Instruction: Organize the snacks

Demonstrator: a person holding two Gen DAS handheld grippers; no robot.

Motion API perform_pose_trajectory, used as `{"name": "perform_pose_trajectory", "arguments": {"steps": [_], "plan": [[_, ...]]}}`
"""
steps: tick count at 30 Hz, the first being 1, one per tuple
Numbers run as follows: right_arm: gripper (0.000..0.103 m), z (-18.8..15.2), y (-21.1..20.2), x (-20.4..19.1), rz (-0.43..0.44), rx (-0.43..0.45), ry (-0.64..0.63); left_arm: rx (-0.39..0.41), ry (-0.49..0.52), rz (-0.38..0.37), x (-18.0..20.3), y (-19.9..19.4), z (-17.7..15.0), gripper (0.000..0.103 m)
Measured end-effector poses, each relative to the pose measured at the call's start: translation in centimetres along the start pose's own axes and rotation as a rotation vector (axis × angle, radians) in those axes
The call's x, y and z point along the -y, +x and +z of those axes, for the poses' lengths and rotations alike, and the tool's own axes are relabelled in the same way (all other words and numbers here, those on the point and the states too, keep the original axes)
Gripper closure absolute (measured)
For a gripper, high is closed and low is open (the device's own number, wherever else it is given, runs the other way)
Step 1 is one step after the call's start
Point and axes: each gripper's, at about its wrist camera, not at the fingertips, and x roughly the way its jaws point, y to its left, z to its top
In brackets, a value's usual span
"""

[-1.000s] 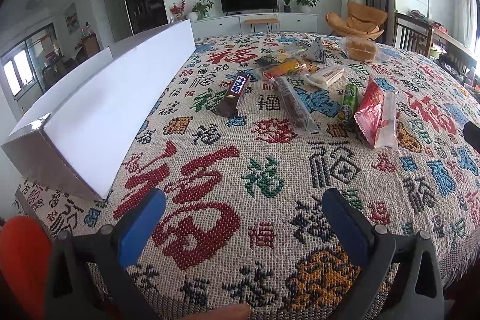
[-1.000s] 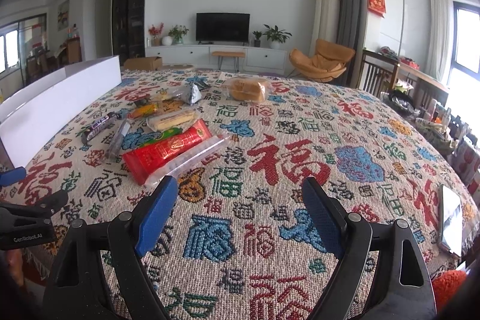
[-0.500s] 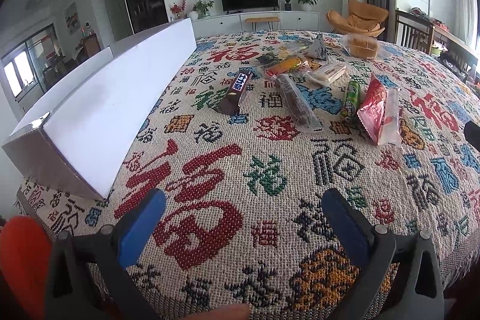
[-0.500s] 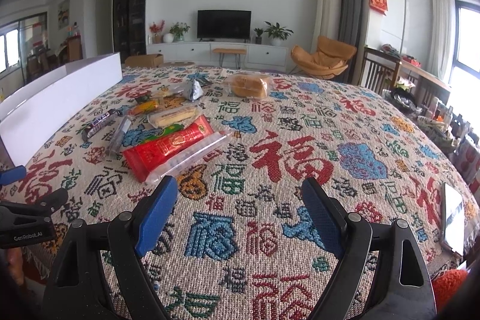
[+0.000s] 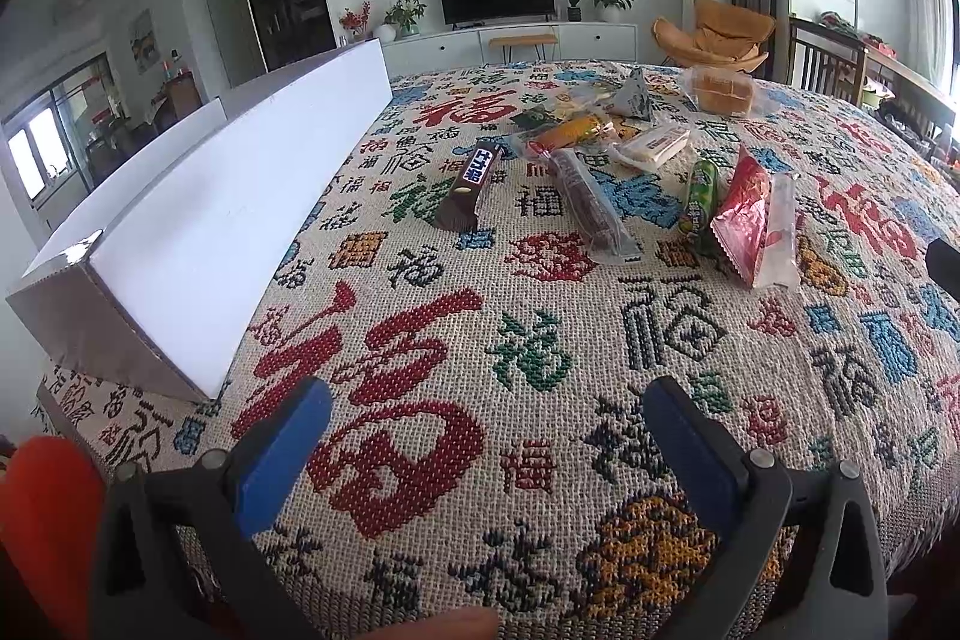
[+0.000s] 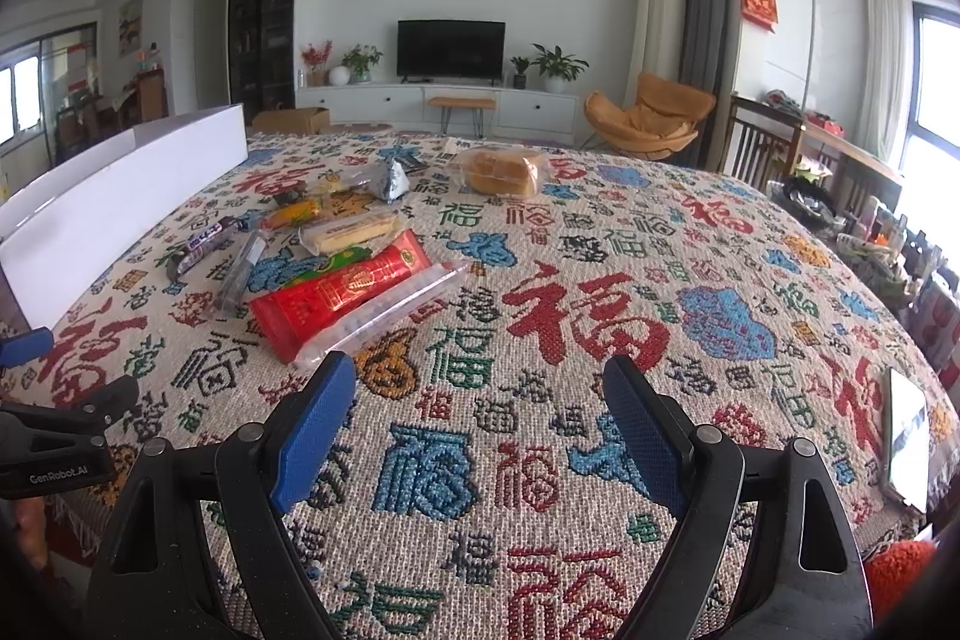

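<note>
Several snacks lie in a loose group on the patterned tablecloth (image 5: 480, 316): a dark chocolate bar (image 5: 469, 184), a long clear-wrapped bar (image 5: 591, 202), a green tube (image 5: 699, 196), a red packet (image 5: 744, 214) (image 6: 342, 295), a clear sleeve (image 6: 390, 313) and bagged bread (image 6: 501, 172). A long white box (image 5: 228, 208) (image 6: 120, 196) stands along the left. My left gripper (image 5: 486, 436) is open near the front edge, holding nothing. Over the cloth to the right of the snacks, my right gripper (image 6: 480, 418) is open and empty too.
A phone (image 6: 906, 439) lies near the table's right edge. Wooden chairs (image 6: 774, 148) stand at the far right. The left gripper's body (image 6: 54, 436) shows at the left of the right wrist view. A TV and cabinet are far behind.
Both grippers have crept slightly forward toward the snacks; their jaws stay open. Nothing on the table has moved.
</note>
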Motion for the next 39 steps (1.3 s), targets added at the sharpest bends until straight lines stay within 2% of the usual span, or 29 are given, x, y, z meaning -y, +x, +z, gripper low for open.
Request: {"name": "perform_pose_trajectory", "arguments": {"steps": [14,26,39], "plan": [[0.016,-0.1,0.3,0.0,0.012,-0.009,0.004,-0.007,0.012,0.009,0.0,0.5,-0.2,0.0],[0.016,-0.4,1.0,0.4,0.029,-0.039,0.032,-0.057,0.022,0.002,0.2,1.6,-0.4,0.0],[0.016,-0.6,1.4,0.5,0.038,-0.062,0.041,-0.069,0.022,-0.004,0.2,1.7,-0.5,0.0]]}}
